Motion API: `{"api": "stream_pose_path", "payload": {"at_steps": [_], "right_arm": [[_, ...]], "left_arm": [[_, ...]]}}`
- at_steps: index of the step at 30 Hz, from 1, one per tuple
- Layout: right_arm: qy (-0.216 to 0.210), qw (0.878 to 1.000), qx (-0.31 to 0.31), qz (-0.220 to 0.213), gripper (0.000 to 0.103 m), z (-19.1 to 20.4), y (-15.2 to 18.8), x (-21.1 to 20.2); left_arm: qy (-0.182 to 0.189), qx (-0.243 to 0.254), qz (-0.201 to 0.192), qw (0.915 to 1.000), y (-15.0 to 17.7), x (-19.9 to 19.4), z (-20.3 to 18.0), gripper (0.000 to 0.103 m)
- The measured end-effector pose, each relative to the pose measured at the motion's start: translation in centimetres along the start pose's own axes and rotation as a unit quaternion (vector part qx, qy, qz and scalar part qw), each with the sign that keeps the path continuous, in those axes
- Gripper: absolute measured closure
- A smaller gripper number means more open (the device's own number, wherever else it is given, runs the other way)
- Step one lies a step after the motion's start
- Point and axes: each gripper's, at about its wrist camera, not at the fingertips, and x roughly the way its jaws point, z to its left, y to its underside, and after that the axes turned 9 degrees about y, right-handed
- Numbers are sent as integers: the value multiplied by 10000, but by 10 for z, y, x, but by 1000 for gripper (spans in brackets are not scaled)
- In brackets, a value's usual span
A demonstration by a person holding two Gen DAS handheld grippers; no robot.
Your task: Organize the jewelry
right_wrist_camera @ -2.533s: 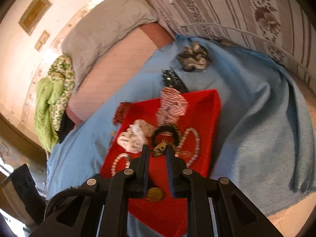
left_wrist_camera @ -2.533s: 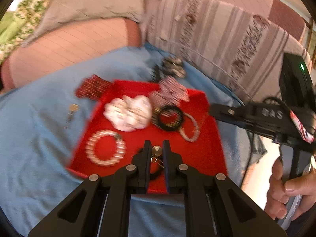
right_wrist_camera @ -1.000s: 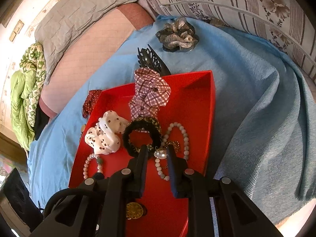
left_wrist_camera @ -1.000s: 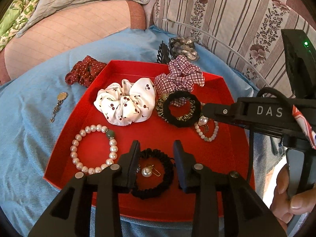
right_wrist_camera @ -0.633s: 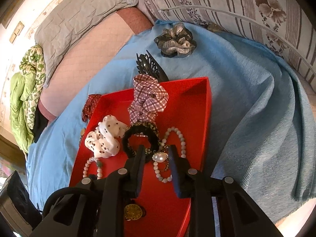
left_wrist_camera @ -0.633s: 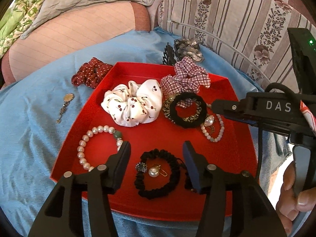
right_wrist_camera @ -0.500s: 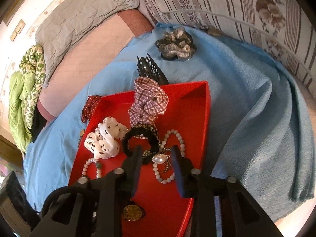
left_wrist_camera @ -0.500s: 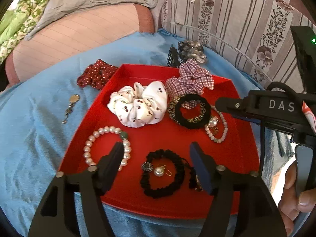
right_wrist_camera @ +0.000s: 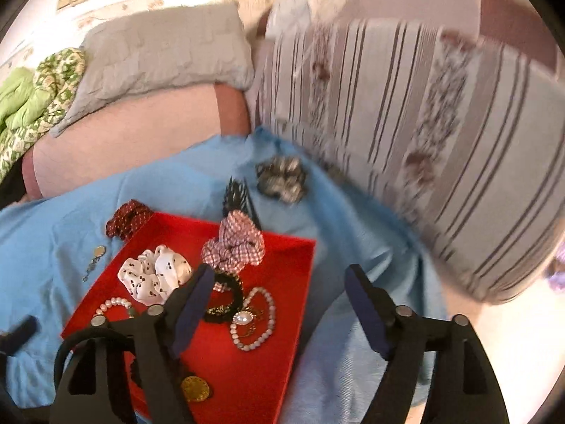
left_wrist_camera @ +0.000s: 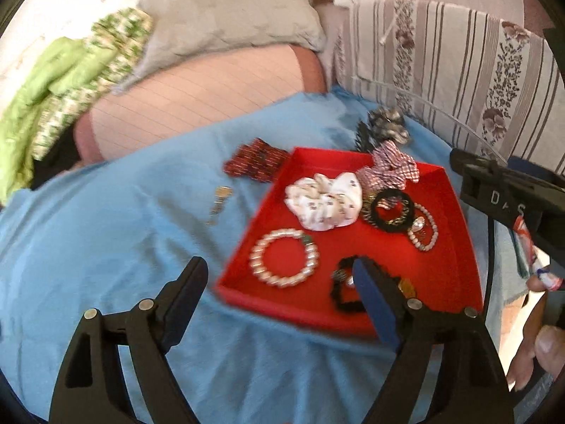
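Observation:
A red tray (left_wrist_camera: 448,205) lies on a blue cloth. It holds a white scrunchie (left_wrist_camera: 325,199), a checked scrunchie (left_wrist_camera: 388,166), a black hair tie (left_wrist_camera: 392,208), a pearl bracelet (left_wrist_camera: 282,258), a bead bracelet with a pearl earring (right_wrist_camera: 252,321) and a black scrunchie (left_wrist_camera: 342,293). My left gripper (left_wrist_camera: 279,279) is wide open and empty, above the tray's near left corner. My right gripper (right_wrist_camera: 279,286) is wide open and empty, above the tray's right side (right_wrist_camera: 300,282). A gold coin-like piece (right_wrist_camera: 194,388) lies at the tray's near end.
Outside the tray on the cloth (left_wrist_camera: 123,229) lie a dark red dotted scrunchie (left_wrist_camera: 254,162), a small pendant (left_wrist_camera: 219,201), a black hair comb (right_wrist_camera: 236,194) and a grey scrunchie (right_wrist_camera: 282,176). A striped cushion (right_wrist_camera: 423,141) and a grey pillow (left_wrist_camera: 226,17) stand behind.
Both grippers have opened wide and drawn back from the tray. The pearl earrings they held now lie in the tray. The left view has swung left.

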Motion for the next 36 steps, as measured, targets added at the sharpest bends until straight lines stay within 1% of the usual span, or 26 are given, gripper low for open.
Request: {"api": "stream_pose_path", "payload": {"at_steps": [2,4,7,9,12,15,18,19,20,24,26,31,36], "right_arm": [[117,9994,-89,-304,16,4,5,-19],[83,9987,-153,-488,15,6,10,-36],[-21,9977,-164,-658,15,3,24,-66],[-80,9972,-163,-731,14,2,35,-84],[-154,9956,-255,-889,12,-1,55,-110],[-184,9946,-385,-943,12,0,71,-127],[-208,9934,-491,-1019,12,4,81,-138],[-213,9927,-533,-1061,12,6,83,-141],[-240,9923,-579,-1072,12,9,85,-143],[-320,9924,-595,-1032,12,14,87,-145],[-352,9920,-616,-1044,12,17,87,-145],[-377,9911,-728,-1046,11,27,90,-146],[-413,9900,-822,-1067,11,34,91,-147]], "left_arm": [[-120,84,-123,9998,6,-21,4,15],[-332,162,-263,9990,15,-48,9,9],[-417,236,-395,9981,33,-81,15,7],[-583,208,-421,9972,50,-106,21,6],[-642,114,-433,9969,72,-130,27,1],[-980,-115,-491,9939,99,-149,38,0],[-1326,-289,-347,9901,110,-151,47,0],[-1558,-319,-261,9869,113,-150,50,0],[-1619,-316,-250,9860,115,-150,52,0],[-1518,-492,-408,9863,122,-154,59,0],[-1389,-561,-355,9881,125,-151,62,0],[-1615,-564,-275,9849,127,-141,65,0],[-1624,-619,-299,9843,127,-137,67,0]]}}
